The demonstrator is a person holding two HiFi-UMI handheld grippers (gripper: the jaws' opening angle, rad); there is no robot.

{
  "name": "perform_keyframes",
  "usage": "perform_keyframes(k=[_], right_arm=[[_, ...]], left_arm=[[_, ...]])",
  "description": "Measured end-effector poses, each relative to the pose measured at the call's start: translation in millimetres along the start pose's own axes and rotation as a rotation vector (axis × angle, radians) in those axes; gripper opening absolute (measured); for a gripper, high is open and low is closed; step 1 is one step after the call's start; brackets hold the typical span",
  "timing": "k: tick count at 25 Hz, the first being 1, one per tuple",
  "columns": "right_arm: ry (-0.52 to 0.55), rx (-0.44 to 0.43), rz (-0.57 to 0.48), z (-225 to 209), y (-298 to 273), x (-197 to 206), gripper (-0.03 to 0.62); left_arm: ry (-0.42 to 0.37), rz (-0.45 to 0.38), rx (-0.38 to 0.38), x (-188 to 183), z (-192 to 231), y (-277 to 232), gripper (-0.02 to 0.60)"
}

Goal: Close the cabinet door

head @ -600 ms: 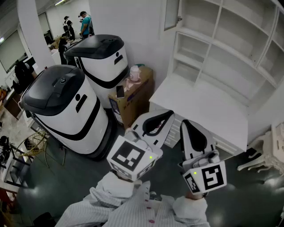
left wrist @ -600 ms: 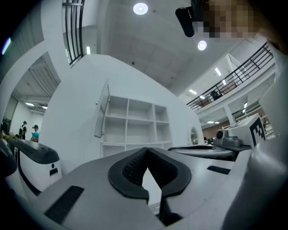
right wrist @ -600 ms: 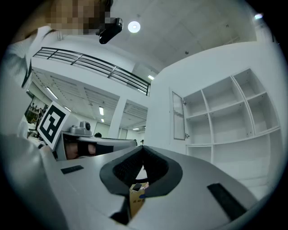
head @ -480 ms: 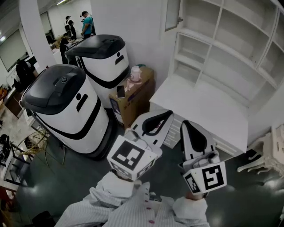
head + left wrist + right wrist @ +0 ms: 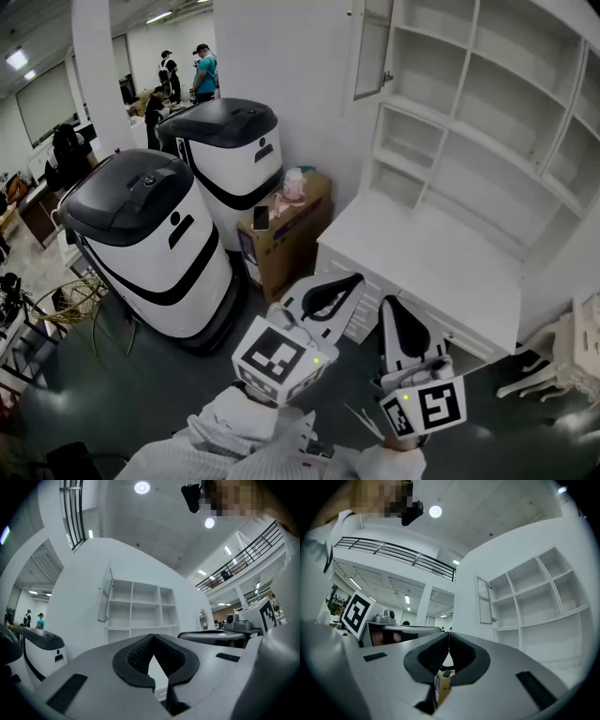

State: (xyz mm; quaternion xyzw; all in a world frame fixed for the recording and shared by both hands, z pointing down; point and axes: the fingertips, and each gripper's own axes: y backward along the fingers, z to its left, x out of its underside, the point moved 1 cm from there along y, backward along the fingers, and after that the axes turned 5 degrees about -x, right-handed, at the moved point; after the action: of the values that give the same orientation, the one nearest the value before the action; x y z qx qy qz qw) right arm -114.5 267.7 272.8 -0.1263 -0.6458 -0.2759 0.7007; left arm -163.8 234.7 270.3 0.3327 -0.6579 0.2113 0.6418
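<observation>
The white shelf cabinet [image 5: 469, 103] stands at the upper right of the head view. Its narrow glazed door [image 5: 372, 47] hangs open at the cabinet's left side, and it also shows as the door [image 5: 105, 595] in the left gripper view and the door [image 5: 484, 600] in the right gripper view. My left gripper [image 5: 359, 277] and right gripper [image 5: 385, 300] are held side by side, low in front of the white counter, well short of the door. The left gripper [image 5: 152, 636] is shut with nothing in it. The right gripper [image 5: 449, 633] is shut too, tips touching, nothing held.
A white counter [image 5: 431, 253] juts out under the shelves. Two big white-and-black machines [image 5: 145, 234] [image 5: 230, 150] stand at the left, with a cardboard box [image 5: 286, 230] beside them. People [image 5: 202, 70] stand far back. A white chair [image 5: 562, 356] is at the right.
The head view has tilted up a little, so both grippers sit lower in the picture and more of the cabinet shows. Both grippers stay shut, side by side.
</observation>
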Motion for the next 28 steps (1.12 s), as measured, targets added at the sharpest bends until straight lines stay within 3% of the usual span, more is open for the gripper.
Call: perform_keyframes(k=[10, 28], right_arm=[[-0.029, -0.005, -0.003, -17, -11, 14, 0.014], [-0.008, 0.033, -0.006, -120, -177, 38, 0.014]], left_arm=[[-0.005, 0.014, -0.020, 13, 10, -15, 0.009], [-0.018, -0.009, 0.035, 28, 151, -153, 0.009]])
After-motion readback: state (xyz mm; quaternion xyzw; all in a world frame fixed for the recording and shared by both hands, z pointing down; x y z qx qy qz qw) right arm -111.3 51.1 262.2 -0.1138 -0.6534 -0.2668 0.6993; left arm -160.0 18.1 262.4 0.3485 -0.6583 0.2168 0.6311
